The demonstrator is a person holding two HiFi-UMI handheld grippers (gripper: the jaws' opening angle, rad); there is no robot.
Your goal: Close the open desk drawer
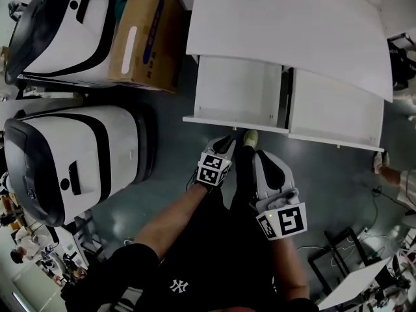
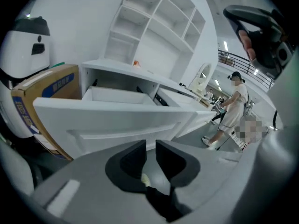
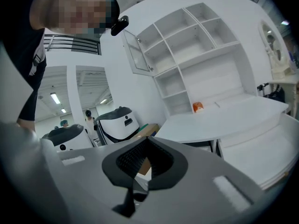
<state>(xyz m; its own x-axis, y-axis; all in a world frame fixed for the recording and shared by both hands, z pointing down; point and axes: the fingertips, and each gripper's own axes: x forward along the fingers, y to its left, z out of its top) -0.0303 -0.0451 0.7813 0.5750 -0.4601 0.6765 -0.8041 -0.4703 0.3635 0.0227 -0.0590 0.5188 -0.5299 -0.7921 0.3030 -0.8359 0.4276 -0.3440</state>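
Observation:
A white desk (image 1: pixel 286 25) has two drawers pulled out toward me: the left drawer (image 1: pixel 237 96) and the right drawer (image 1: pixel 335 112). My left gripper (image 1: pixel 227 143) hovers just short of the left drawer's front panel (image 2: pixel 117 120), not touching it. In the left gripper view the left gripper (image 2: pixel 151 146) shows a narrow slot between its jaws, with nothing in it. My right gripper (image 1: pixel 263 158) is held lower and farther back, below the gap between the two drawers. In the right gripper view the right gripper (image 3: pixel 147 141) has its tips together and points up at the desk top (image 3: pixel 224 118).
Two large white-and-black machines (image 1: pixel 65 25) (image 1: pixel 71 161) and a cardboard box (image 1: pixel 146 34) stand left of the desk. A person (image 2: pixel 231 111) stands to the right, their foot (image 1: pixel 383 164) on the floor there. A small orange object (image 3: pixel 198 107) lies on the desk under the shelves (image 3: pixel 187 55).

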